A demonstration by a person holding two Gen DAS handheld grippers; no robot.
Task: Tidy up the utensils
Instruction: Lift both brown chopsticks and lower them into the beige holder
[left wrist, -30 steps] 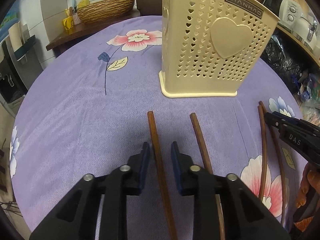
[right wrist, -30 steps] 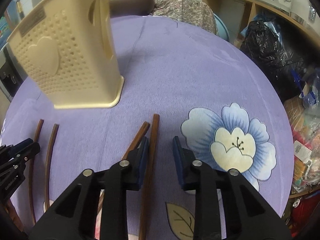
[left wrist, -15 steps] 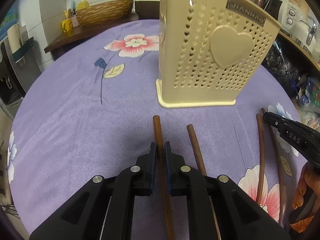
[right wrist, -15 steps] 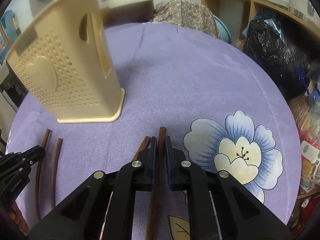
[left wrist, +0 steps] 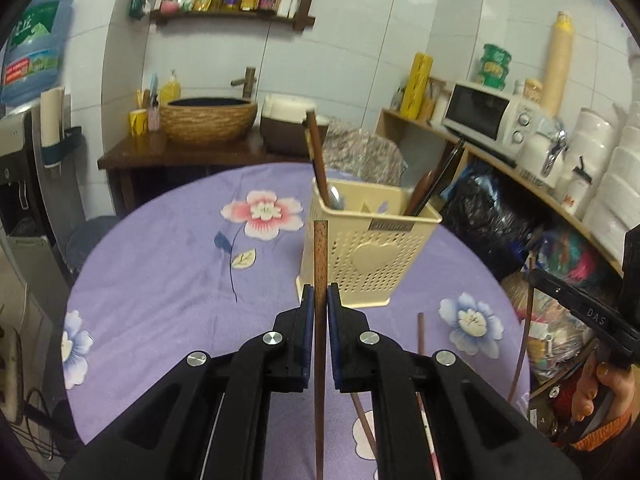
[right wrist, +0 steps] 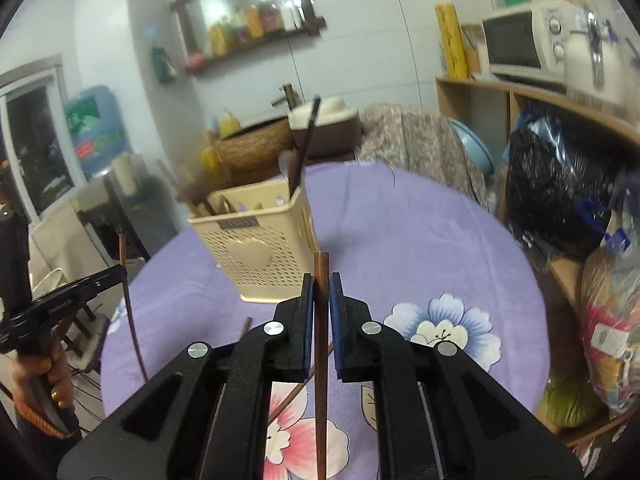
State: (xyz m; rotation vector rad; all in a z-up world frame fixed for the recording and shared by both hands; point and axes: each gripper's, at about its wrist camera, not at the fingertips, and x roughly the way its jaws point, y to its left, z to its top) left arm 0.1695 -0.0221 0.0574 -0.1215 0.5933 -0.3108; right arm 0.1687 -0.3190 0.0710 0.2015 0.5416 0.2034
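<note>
A cream perforated utensil holder (left wrist: pixel 370 248) with a heart stands on the purple flowered tablecloth (left wrist: pixel 160 280); it also shows in the right wrist view (right wrist: pixel 256 252). It holds a spoon and several dark utensils. My left gripper (left wrist: pixel 321 300) is shut on a brown chopstick (left wrist: pixel 321 264), lifted above the table. My right gripper (right wrist: pixel 321 292) is shut on another brown chopstick (right wrist: pixel 321 280), also lifted. Two more chopsticks (left wrist: pixel 420 332) lie on the cloth between the grippers.
A dark plastic bag (right wrist: pixel 560 192) and shelf with a microwave (left wrist: pixel 480 116) stand at the right. A wicker basin (left wrist: pixel 208 120) sits on a wooden counter behind the table. A water bottle (left wrist: pixel 32 48) is far left.
Both grippers closed on a chopstick each and lifted them off the cloth. Both have risen and tilted up, so the holder now sits farther off and lower.
</note>
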